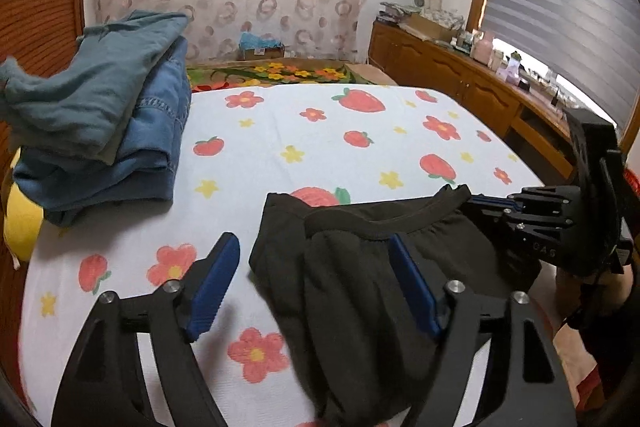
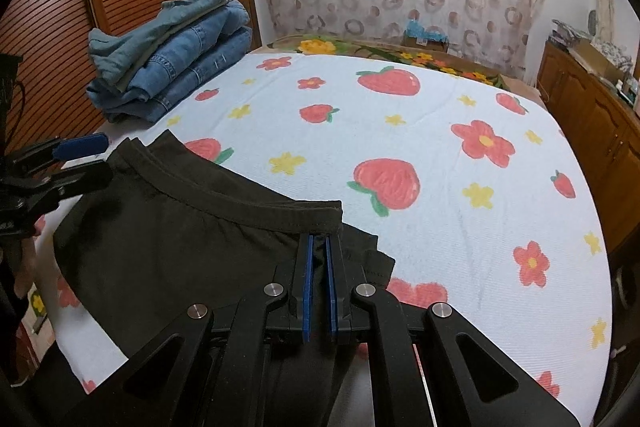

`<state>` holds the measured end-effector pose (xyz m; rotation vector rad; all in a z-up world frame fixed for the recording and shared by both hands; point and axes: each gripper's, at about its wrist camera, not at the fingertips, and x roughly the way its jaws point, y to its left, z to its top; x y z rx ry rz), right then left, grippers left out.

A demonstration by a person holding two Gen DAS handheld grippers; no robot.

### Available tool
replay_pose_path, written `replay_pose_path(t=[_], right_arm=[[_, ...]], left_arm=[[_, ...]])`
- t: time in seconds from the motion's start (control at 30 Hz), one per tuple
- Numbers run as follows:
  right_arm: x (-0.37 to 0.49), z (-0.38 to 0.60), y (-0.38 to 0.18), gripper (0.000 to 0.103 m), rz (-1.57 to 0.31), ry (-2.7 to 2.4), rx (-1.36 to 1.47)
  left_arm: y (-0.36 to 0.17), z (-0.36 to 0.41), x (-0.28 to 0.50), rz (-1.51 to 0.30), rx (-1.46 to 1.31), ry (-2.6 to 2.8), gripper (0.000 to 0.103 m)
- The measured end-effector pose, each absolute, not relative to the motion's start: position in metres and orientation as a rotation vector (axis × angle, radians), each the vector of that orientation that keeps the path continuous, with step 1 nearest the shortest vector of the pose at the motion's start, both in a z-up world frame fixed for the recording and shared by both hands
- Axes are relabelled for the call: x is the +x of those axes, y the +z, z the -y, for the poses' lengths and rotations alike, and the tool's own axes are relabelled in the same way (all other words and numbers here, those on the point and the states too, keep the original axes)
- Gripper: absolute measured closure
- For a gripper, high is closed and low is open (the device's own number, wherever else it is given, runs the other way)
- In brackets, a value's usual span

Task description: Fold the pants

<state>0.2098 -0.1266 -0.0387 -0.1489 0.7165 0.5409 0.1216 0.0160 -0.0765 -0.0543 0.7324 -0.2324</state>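
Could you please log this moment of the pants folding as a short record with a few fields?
surface: bed sheet printed with strawberries and flowers
item being folded: black pants, lying on the sheet
left gripper: open, black fabric between its fingers
right gripper: shut on the black pants just below the waistband
other clothes: folded stack of denim at the sheet's far left corner

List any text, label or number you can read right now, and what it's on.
"CAS": embossed on the black body of the right gripper, faint, possibly incomplete.
Items on the wooden sideboard: any labels too small and blurred to read.
Black pants, stacked jeans, strawberry bedsheet: no text visible.
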Motion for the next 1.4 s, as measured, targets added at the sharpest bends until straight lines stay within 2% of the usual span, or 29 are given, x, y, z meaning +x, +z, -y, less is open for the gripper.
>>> replay_pose_path(t=[0.73, 0.77, 0.87, 0.9, 1.07, 1.4], right_arm=[[0.198, 0.131, -0.029, 0.097, -0.687, 0.523, -0.15], [0.195, 0.135, -0.026, 0.094, -0.68, 0.522, -0.141], [0.188, 0.146, -0.02, 0.072, -0.675, 0.492, -0.122], [0.186, 0.149, -0.02, 0.069, -0.677, 0.491, -0.117], [0.181, 0.156, -0.025, 0.064, -0.711, 0.486, -0.124], [0.193, 0.15, -0.034, 0.063, -0.771, 0.484, -0.107]], left_arm=[[-0.11, -0.024, 0.131, -0.851, -0.054, -0.201, 0.025], [-0.11, -0.024, 0.131, -0.85, -0.053, -0.202, 0.025], [-0.11, -0.023, 0.131, -0.85, -0.053, -0.201, 0.025], [-0.11, -0.023, 0.131, -0.851, -0.051, -0.2, 0.025], [-0.111, -0.02, 0.132, -0.856, -0.024, -0.193, 0.024], [-0.111, -0.019, 0.133, -0.856, -0.021, -0.192, 0.023]])
